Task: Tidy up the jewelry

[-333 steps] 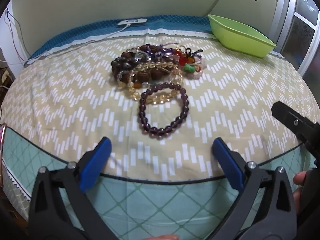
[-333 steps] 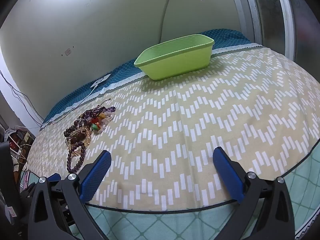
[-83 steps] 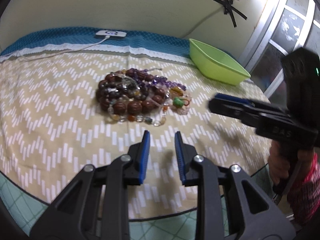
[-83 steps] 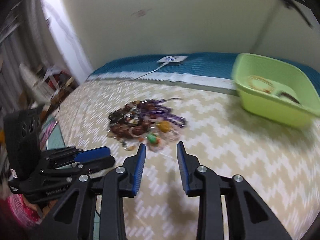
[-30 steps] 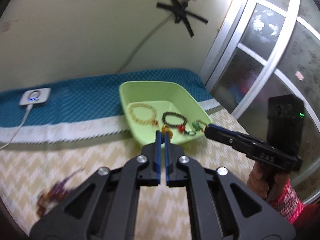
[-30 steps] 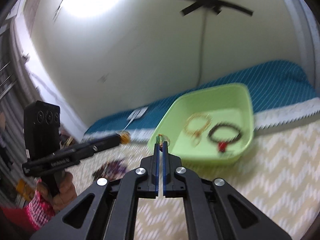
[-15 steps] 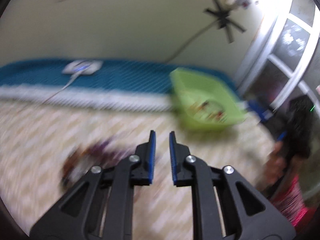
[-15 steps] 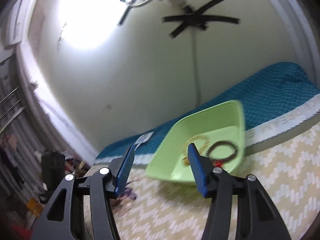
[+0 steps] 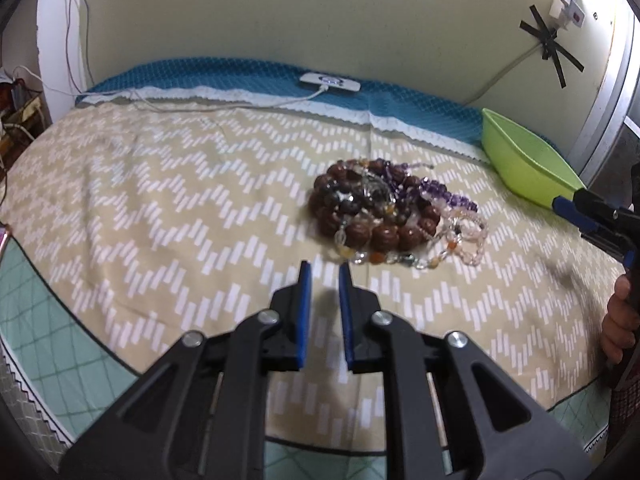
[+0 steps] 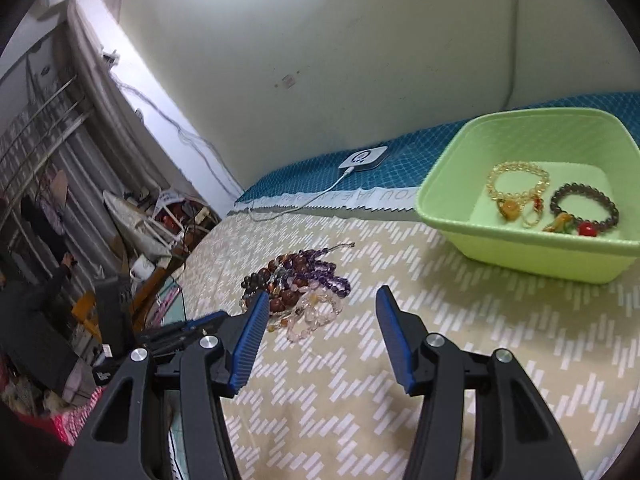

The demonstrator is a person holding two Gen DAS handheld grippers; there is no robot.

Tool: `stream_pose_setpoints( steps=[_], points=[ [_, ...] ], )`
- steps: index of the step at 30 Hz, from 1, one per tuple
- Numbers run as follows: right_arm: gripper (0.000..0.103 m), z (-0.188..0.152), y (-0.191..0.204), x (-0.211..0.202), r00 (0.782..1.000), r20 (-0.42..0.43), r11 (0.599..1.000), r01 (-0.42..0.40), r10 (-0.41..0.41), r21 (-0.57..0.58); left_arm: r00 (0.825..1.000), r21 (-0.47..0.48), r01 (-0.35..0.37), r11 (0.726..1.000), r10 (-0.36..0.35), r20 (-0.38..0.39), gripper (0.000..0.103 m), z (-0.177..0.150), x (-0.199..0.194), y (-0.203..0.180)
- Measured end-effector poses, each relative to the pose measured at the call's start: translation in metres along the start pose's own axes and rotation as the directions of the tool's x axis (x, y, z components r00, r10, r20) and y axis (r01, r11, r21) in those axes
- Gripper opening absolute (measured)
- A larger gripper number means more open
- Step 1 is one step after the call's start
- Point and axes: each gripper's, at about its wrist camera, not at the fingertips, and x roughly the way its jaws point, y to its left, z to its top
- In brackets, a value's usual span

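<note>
A heap of bead bracelets [image 9: 384,208], brown, purple and clear, lies on the zigzag bedspread. My left gripper [image 9: 324,274] hovers just short of the heap's near edge, jaws a narrow gap apart with nothing between them. The right gripper [image 10: 322,296] stands open and empty above the spread, between the heap [image 10: 296,284] and the green tub [image 10: 440,208]. In the tub lie a yellow bracelet [image 10: 516,184], a dark bead bracelet [image 10: 584,204] and small amber, red and green pieces. The left wrist view shows the tub [image 9: 524,164] at the far right.
A white charger puck [image 9: 330,80] with its cable rests on the blue strip by the wall. A person's hand [image 9: 618,320] holds the right gripper [image 9: 576,210] at the right edge. Cluttered racks [image 10: 60,184] stand left of the bed. The bedspread's front edge [image 9: 100,344] is close.
Both grippers were shut on small pieces over the tub; both now stand open and empty. The left one has swung down to the heap, and the right one has drawn back from the tub.
</note>
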Motion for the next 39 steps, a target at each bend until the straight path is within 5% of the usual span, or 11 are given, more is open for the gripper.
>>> stream_pose_setpoints(
  steps=[39],
  points=[
    [0.035, 0.008, -0.016, 0.0, 0.999, -0.041, 1.0, 0.004, -0.003, 0.03, 0.999, 0.014, 0.038, 0.999, -0.038, -0.025, 0.022, -0.003, 0.008, 0.001]
  ],
)
